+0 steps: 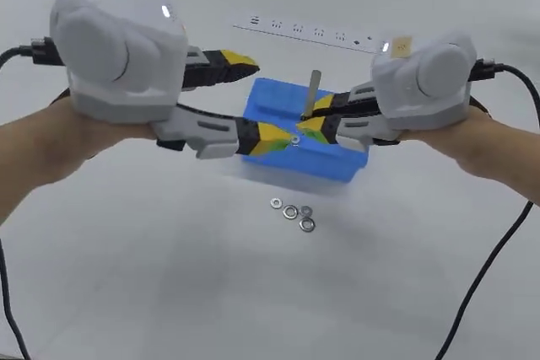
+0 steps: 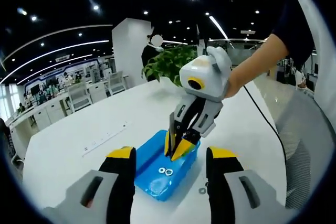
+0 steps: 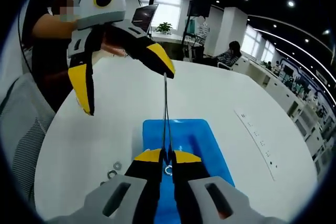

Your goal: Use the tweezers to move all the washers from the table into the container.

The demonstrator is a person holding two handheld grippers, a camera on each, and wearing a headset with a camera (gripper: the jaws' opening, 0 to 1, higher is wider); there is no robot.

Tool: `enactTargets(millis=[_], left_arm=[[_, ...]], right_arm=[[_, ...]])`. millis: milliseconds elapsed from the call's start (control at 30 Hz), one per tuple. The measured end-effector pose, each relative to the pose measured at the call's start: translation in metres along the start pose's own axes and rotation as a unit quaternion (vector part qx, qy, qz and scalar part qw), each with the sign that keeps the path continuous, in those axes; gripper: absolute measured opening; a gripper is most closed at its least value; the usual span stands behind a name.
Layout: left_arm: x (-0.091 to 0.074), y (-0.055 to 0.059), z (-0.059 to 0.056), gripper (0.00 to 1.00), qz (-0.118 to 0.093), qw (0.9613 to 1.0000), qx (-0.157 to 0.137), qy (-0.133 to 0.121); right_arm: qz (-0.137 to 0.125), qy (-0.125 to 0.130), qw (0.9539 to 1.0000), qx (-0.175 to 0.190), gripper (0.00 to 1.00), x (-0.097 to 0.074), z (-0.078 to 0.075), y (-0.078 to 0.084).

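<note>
Here the right gripper [image 3: 167, 157] is pressed together on the tweezers [image 3: 165, 114], clamping them crosswise. Their long axis stands roughly upright over the blue container [image 1: 331, 164], joined end up and tips downward, though the tips are hidden behind the jaws. A single washer [image 3: 168, 170] shows right at the jaws; we cannot tell whether the tweezers grip it. The left gripper [image 2: 172, 156], spread and empty, hovers opposite. Two washers [image 2: 164, 171] lie in the container, and four loose washers [image 1: 293, 212] cluster on the table [image 1: 169, 276] just before it.
</note>
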State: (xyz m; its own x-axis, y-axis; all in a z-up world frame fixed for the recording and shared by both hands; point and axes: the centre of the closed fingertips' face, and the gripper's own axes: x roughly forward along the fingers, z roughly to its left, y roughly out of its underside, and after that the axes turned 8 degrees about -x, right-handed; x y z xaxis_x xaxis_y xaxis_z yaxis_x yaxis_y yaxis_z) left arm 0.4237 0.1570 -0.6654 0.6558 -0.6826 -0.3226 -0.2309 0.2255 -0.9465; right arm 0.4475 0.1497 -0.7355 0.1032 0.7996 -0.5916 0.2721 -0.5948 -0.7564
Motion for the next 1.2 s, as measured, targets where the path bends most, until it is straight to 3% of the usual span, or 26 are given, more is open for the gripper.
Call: enactTargets(millis=[100,267,367,433,600,700,867,1100,1200], left_arm=[[0.012,-0.003,0.003,0.53,0.01,0.9997,0.016,0.012],[0.025,-0.006,0.009,0.38,0.022,0.9995,0.002,0.02],[0.029,-0.005,0.007,0.33,0.032,0.9989,0.008,0.032],[0.029,-0.006,-0.003,0.27,0.035,0.9977,0.003,0.059],[0.029,-0.009,-0.001,0.2,0.031,0.9972,0.007,0.068],[0.028,-0.013,-0.009,0.18,0.026,0.9964,-0.001,0.08],[0.026,-0.015,-0.02,0.09,0.032,0.9947,0.016,0.097],[0.022,-0.018,-0.023,0.07,0.037,0.9926,0.055,0.102],[0.021,-0.019,-0.021,0.07,0.032,0.9926,0.057,0.102]], right_arm=[[-0.001,-0.003,1.0,-0.007,0.08,0.001,0.002,-0.003],[-0.003,-0.008,0.9998,-0.017,0.08,0.001,0.005,-0.008],[-0.003,-0.01,0.9998,-0.02,0.08,0.001,0.005,-0.009],[-0.004,-0.011,0.9997,-0.021,0.08,0.001,0.006,-0.01],[-0.003,-0.012,0.9996,-0.024,0.08,-0.001,0.006,-0.01],[-0.002,-0.015,0.9996,-0.025,0.08,-0.002,0.007,-0.009],[-0.002,-0.019,0.9994,-0.028,0.08,-0.002,0.01,-0.009],[-0.004,-0.021,0.9993,-0.03,0.08,-0.003,0.011,-0.013],[-0.005,-0.018,0.9993,-0.031,0.08,-0.003,0.01,-0.015]])
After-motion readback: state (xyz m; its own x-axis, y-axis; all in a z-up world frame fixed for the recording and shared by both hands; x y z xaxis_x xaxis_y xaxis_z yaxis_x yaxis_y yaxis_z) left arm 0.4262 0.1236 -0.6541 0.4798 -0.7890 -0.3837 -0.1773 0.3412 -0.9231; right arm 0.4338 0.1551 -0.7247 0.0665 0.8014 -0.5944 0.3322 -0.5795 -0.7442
